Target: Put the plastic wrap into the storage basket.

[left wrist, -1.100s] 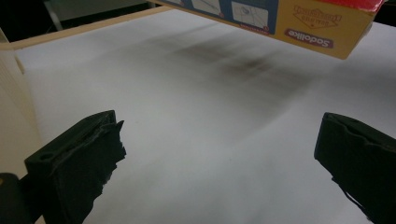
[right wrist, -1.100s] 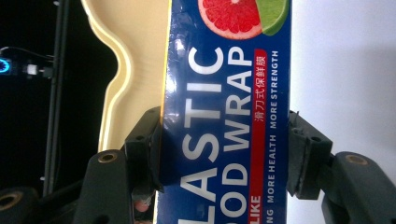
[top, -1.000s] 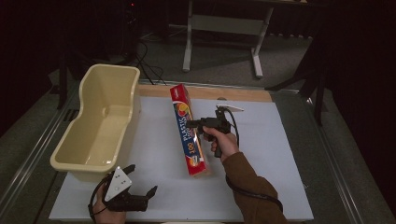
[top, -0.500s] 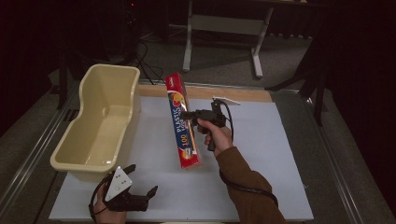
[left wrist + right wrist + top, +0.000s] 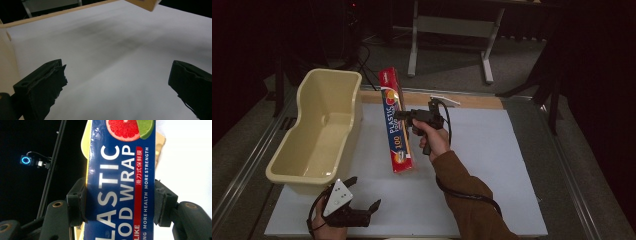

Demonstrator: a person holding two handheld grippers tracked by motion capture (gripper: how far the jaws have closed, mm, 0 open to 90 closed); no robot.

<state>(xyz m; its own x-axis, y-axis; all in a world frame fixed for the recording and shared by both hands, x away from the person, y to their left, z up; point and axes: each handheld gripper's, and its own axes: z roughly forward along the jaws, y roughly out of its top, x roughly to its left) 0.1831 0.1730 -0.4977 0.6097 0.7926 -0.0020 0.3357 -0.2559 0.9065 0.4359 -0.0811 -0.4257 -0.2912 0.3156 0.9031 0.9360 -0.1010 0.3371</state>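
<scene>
We see a white table [image 5: 492,165] with a cream plastic tub [image 5: 319,130] standing along its left side, and beside the tub, lifted clear of the surface, a long blue-and-red box of plastic food wrap [image 5: 396,122]. The box hangs tilted, its far end raised toward the back of the table and its near end lower, just to the right of the tub's rim without touching it. The right gripper [image 5: 401,116] has the box clamped across its middle: in the right gripper view the two black pads press flat on the opposite long sides of the box [image 5: 120,195], the jaws spread about halfway to take its width. The left gripper [image 5: 362,210] sits low at the near edge of the table, well apart from the box; in the left gripper view its jaws stand wide, with bare white table [image 5: 112,62] between them and nothing in their grasp.
</scene>
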